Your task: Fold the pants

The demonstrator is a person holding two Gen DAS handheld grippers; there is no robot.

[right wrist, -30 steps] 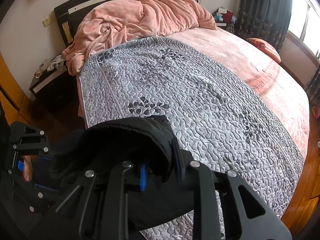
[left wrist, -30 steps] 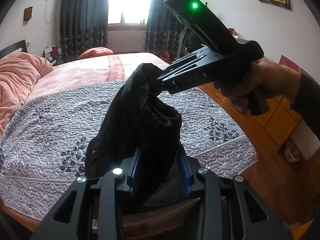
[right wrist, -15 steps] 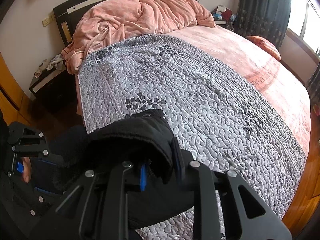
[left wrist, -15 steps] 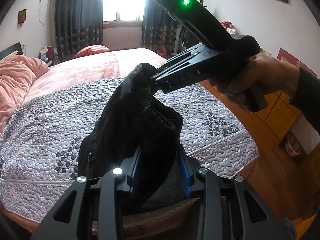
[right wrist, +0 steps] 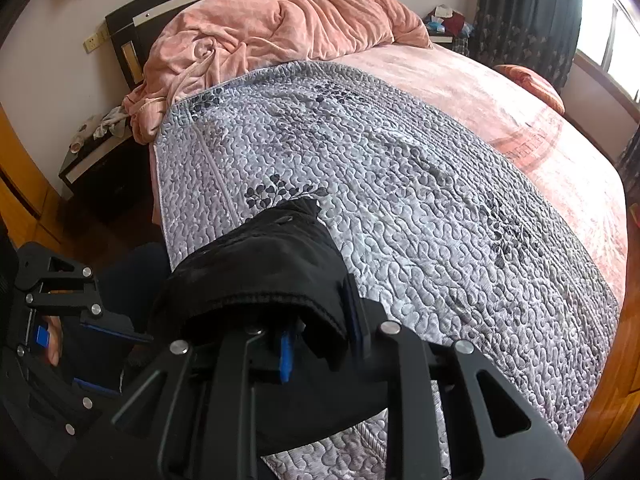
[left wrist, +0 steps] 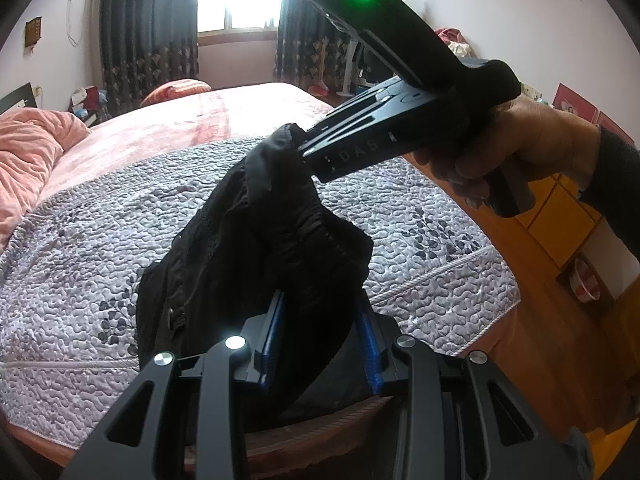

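Right then, nearest to us the left gripper (left wrist: 318,334) was pinching a thick bunch of the black pants (left wrist: 256,248) between its blue-edged fingers (left wrist: 272,330), and the elastic waistband sagged just above them. A little further off, the right gripper (left wrist: 304,148) was clamped on the top corner of the same waistband, the person's hand (left wrist: 516,152) wrapped round its handle. In its own view we saw cloth spilling over both fingers (right wrist: 286,354), pressed tight on it. So the pants hung in the air between the two grips, above the near edge of the grey quilt (right wrist: 400,184), not yet spread. To do this step well, we judged, both pinches needed to stay firm while the grippers drew apart to pull the waistband straight, then lowered the cloth flat onto the quilt, well short of the pink blanket (right wrist: 280,28) at the far headboard.
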